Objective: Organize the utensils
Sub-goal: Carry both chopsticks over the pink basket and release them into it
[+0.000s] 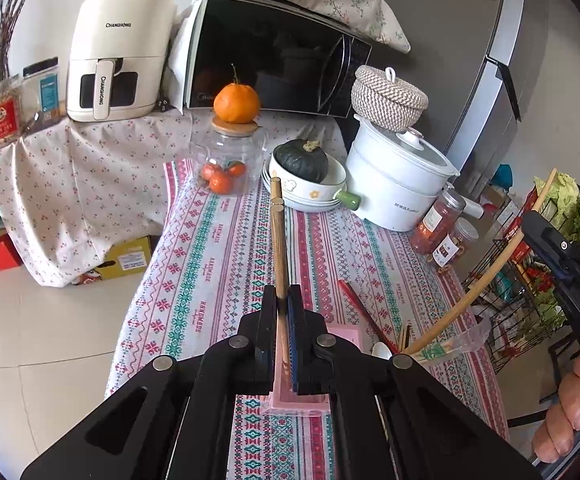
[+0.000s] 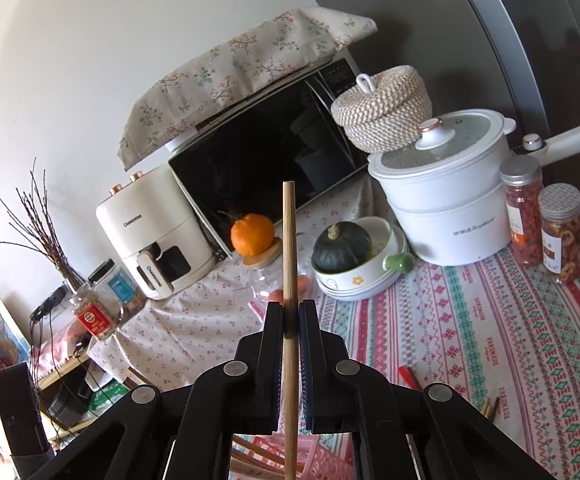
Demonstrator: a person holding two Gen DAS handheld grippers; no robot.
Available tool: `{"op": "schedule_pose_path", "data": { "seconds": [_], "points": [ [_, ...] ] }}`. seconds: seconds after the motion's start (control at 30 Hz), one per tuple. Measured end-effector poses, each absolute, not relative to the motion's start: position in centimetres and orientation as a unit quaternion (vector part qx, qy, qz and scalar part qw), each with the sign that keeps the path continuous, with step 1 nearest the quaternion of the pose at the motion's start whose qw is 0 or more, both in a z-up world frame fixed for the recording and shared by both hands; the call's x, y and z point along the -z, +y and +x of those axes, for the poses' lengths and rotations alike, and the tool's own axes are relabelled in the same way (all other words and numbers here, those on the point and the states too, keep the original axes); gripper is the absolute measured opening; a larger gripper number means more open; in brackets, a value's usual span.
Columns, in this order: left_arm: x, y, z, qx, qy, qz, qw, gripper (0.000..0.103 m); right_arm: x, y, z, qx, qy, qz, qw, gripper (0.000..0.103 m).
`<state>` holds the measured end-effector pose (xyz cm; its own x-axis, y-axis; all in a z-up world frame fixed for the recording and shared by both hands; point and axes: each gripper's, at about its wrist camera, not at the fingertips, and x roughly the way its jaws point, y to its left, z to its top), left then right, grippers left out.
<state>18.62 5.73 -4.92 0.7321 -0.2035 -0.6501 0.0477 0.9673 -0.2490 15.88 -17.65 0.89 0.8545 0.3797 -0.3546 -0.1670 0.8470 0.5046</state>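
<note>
- The counter [image 1: 218, 264], covered by a patterned cloth, is seen to carry a microwave [image 1: 274, 52], a white steamer pot [image 1: 394, 184], a bowl with a green squash [image 1: 310, 176] and a glass jar of oranges [image 1: 228, 160] along its far side; these lie well apart from the work area at the near edge.
- A pink basket [image 1: 342, 336] sits at the near edge, mostly hidden below the left hand-held gripper; it is judged to be the place where the utensils are gathered.
- The left hand-held gripper [image 1: 283, 300] is closed on wooden chopsticks [image 1: 279, 240]; two round tips show, so a pair appears to be held, pointing away over the cloth.
- The right hand-held gripper [image 2: 290, 316] is clamped on a single wooden chopstick [image 2: 289, 240], which stands nearly upright between the jaws, its lower end reaching down toward the basket.
- Loose on the cloth beside the basket are a red chopstick [image 1: 364, 312], a white spoon [image 1: 382, 350] and a few short brown sticks [image 1: 404, 338].
- For the step in hand, judged to be lowering the held chopsticks into the basket, each stick should be brought low over the basket and lined up with its long side before the jaws are released.
- One hand-held gripper should be emptied at a time, so that the sticks are not crossed or knocked out.
- Release from height should be avoided, since round sticks may bounce or roll off the cloth.
</note>
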Motion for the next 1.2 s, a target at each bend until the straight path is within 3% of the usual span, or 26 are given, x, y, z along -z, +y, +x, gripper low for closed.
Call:
{"op": "schedule_pose_path", "data": {
  "seconds": [0.83,0.93,1.0,1.13,1.2],
  "points": [
    [2.8,8.3,17.7,0.06,0.326,-0.143,0.932,0.008,4.0,-12.3,18.6,-0.157,0.3,0.136,0.931,0.008],
    [2.4,8.4,17.2,0.046,0.319,-0.129,0.938,0.027,3.6,-12.8,18.4,-0.156,0.298,0.134,0.932,0.012],
    [2.1,8.7,16.8,0.04,0.313,-0.129,0.94,0.043,3.1,-13.2,18.1,-0.155,0.296,0.135,0.933,0.022],
    [1.2,9.3,16.0,0.021,0.309,-0.127,0.942,0.048,2.1,-14.3,17.1,-0.149,0.3,0.132,0.933,0.031],
    [0.9,9.2,15.5,0.002,0.313,-0.113,0.943,0.053,1.8,-15.0,16.6,-0.143,0.307,0.127,0.932,0.041]
  ]
}}
